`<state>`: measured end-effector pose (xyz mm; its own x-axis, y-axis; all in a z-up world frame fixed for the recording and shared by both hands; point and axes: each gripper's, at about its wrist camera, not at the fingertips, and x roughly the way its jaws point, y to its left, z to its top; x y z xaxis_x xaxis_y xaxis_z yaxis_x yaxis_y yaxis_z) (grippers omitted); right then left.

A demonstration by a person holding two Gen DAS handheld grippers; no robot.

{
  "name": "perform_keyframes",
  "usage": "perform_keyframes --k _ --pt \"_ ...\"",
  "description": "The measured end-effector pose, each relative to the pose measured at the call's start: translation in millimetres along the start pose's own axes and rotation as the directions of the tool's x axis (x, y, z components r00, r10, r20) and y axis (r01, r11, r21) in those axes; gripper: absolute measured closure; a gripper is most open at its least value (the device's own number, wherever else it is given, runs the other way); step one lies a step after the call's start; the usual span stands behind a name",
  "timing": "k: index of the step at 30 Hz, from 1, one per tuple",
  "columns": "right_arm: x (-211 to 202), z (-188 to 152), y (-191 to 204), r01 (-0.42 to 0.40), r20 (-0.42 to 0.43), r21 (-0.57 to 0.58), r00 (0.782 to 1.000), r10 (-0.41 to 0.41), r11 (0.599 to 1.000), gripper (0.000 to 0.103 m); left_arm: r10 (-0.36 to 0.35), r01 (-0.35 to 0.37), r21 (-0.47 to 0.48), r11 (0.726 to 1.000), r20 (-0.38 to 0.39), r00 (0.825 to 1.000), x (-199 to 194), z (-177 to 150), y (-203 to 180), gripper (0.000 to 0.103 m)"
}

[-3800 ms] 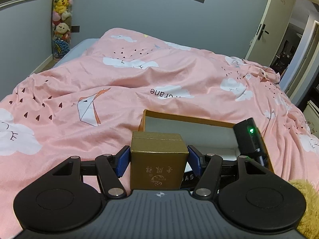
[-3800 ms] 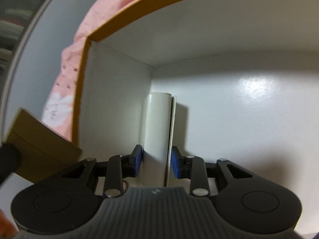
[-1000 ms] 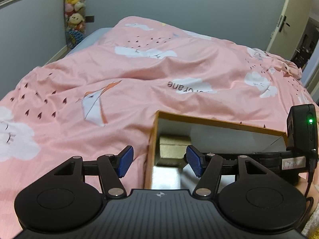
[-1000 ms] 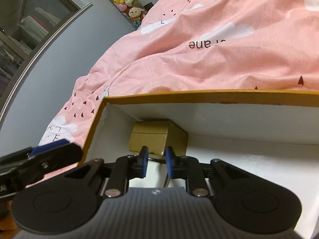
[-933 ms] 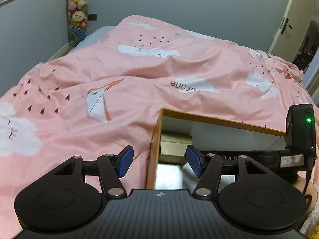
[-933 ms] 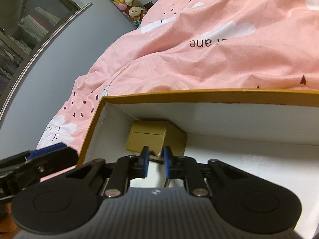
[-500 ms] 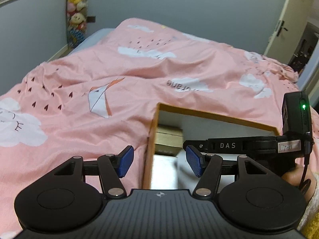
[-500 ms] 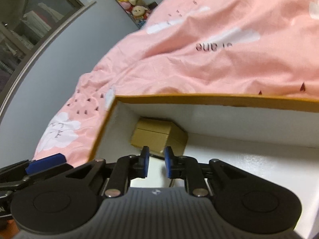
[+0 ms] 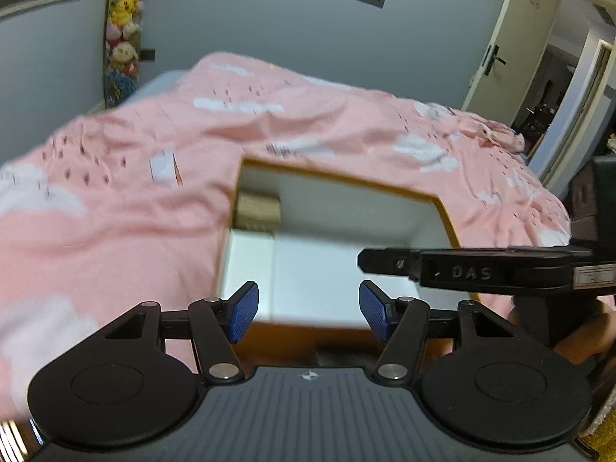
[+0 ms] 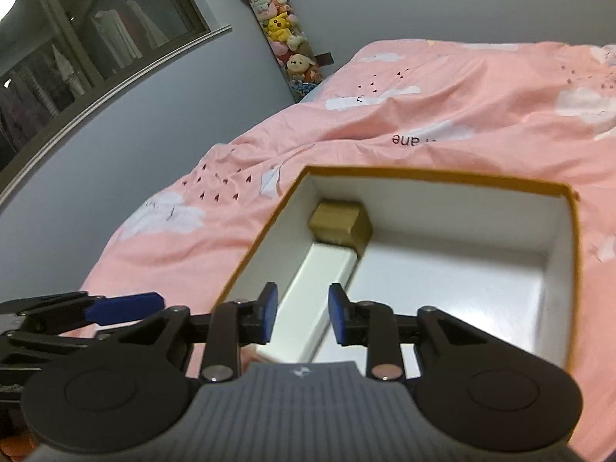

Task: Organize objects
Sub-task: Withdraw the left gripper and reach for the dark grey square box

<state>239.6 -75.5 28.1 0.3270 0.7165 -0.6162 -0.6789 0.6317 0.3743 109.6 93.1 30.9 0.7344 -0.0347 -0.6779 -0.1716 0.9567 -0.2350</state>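
The left gripper (image 9: 308, 312) stands with its jaws wide apart and nothing between them, above the near edge of the open box (image 9: 338, 179); the right gripper (image 10: 299, 317) has just been opening its jaws, now parted and empty, with the long white box (image 10: 319, 281) lying below and beyond their gap, inside the open box (image 10: 435, 177) along its left wall; past it, in the far left corner, sits the small gold box (image 10: 340, 225), somewhat blurred; all rests on the pink duvet (image 10: 442, 107)
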Motion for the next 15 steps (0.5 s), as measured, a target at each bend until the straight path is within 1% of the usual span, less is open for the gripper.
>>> perform_keyframes --k 5,7,10,12,15 --pt "-31.9 -45.8 6.5 0.076 -0.002 -0.015 0.997 -0.076 0.997 0.069 -0.041 0.043 0.023 0.999 -0.093 0.995 1.8 -41.5 -6.5 0.033" --pt "-40.0 -64.9 4.2 0.096 -0.017 -0.002 0.995 -0.096 0.995 0.063 -0.050 0.054 0.024 0.998 -0.120 0.991 0.2 -54.7 -5.6 0.033" --pt "-45.7 -90.6 0.3 0.134 -0.051 0.022 0.990 -0.133 0.991 0.062 -0.052 0.057 0.028 0.998 -0.164 0.985 2.0 -72.2 -4.9 0.033" --pt "-46.2 -103.5 -2.9 0.154 -0.080 0.049 0.986 -0.150 0.987 0.062 -0.047 0.052 0.029 0.998 -0.176 0.983 3.1 -79.9 -4.0 0.033" --pt "-42.8 -117.1 -9.8 0.179 -0.129 0.091 0.978 -0.167 0.980 0.061 -0.056 0.057 0.000 0.998 -0.173 0.983 4.2 -85.6 -0.9 0.033"
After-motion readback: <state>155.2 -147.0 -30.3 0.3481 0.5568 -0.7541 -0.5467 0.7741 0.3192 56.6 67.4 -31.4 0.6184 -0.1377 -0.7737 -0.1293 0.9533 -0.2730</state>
